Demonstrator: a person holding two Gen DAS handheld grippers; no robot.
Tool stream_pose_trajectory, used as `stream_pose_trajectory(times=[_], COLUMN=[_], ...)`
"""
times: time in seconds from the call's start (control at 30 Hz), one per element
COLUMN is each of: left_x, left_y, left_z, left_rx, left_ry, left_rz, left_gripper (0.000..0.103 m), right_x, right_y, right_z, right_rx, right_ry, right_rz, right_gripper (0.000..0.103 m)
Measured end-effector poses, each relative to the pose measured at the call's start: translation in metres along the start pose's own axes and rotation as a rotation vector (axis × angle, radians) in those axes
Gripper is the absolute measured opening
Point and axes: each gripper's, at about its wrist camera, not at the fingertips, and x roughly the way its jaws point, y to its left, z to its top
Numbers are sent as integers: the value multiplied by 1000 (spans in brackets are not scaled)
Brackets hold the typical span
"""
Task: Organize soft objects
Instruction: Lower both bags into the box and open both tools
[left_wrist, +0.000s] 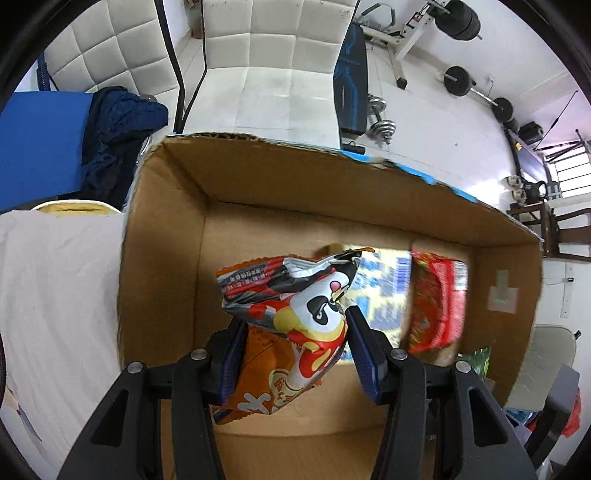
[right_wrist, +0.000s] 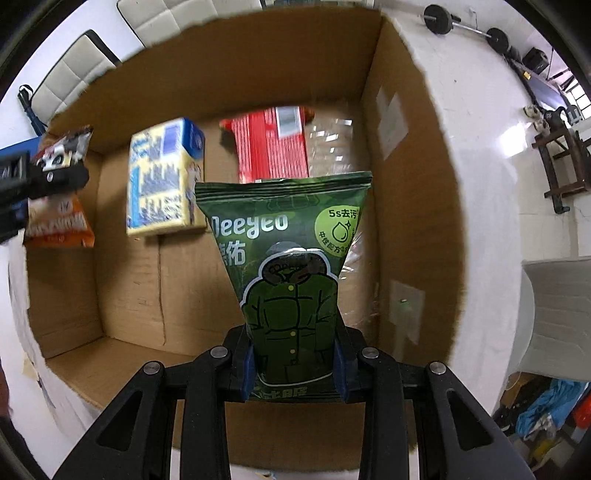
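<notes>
Clenched between the left tool (left_wrist: 293, 325), the panda snack bag (left_wrist: 295, 295) hangs over the cardboard box (left_wrist: 162, 258); the right tool (right_wrist: 293, 363) grips the green pouch (right_wrist: 288, 258) there too. Better lower each into a free floor spot beside the yellow pack (right_wrist: 162, 184), then release gently.

White padded chair (left_wrist: 271, 66) behind, w/ a dark blue cloth (left_wrist: 118, 136) bundled to its left on a blue surface (left_wrist: 40, 147). Weight bench (left_wrist: 351, 85), dumbbell (left_wrist: 382, 123) & barbell (left_wrist: 476, 92) on white floor. White cloth (left_wrist: 55, 280) at left. Dark wooden chair (right_wrist: 561, 162) at right.
</notes>
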Motion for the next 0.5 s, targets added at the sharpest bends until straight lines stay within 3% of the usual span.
stream_pose_trajectory(times=[0.27, 0.5], left_x=[15, 10], left_y=[-2, 6], left_z=[8, 10], left_rx=[27, -27], left_ry=[33, 35], left_rz=[31, 42], left_gripper=[51, 56], right_x=[24, 30], right_y=[6, 8], right_z=[-1, -1], right_rx=[-10, -5], right_ry=[13, 36], right_rz=[-15, -21], right_gripper=[35, 39])
